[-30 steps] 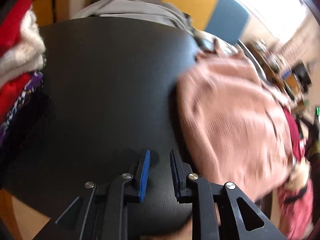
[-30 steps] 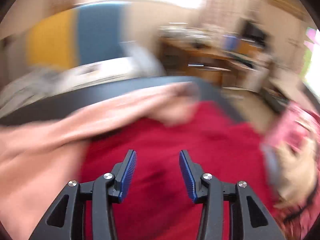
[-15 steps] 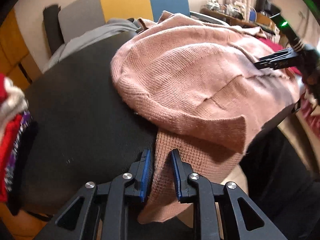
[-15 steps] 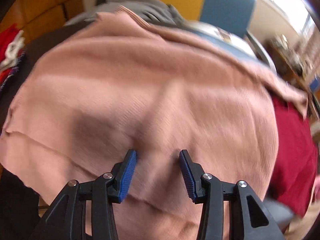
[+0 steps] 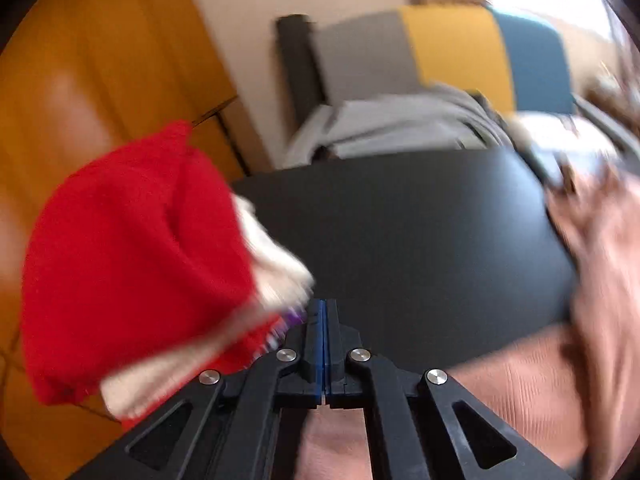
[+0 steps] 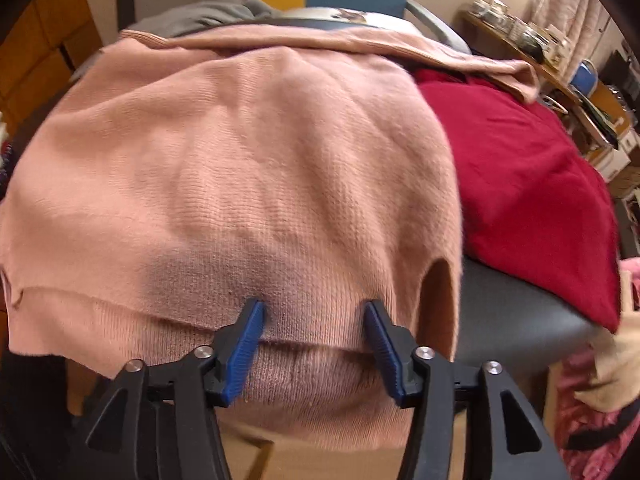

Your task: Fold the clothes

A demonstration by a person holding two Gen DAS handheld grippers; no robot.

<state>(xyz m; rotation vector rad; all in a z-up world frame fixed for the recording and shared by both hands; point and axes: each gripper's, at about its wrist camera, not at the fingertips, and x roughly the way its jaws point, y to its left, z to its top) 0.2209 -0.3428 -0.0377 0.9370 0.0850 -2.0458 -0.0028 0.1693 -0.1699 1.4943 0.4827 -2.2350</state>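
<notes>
Over the pink sweater (image 6: 240, 168), right gripper (image 6: 316, 312) fingers spread; left gripper (image 5: 323, 312) seemingly pinched empty.

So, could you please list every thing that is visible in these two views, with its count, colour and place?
sweater: one, pink, spread over the table, its hem hanging off the near edge
table: one, black, under the clothes
red cloth: one, dark red, on the table right of the sweater
pile of clothes: one, red and cream, at the table's left end
grey cloth: one, grey, behind the table
chair back: one, grey, yellow and blue, behind the table
left gripper: black with blue pads, shut, over the table's near edge
right gripper: black with blue pads, open, jaws just widening, above the sweater's hem
</notes>
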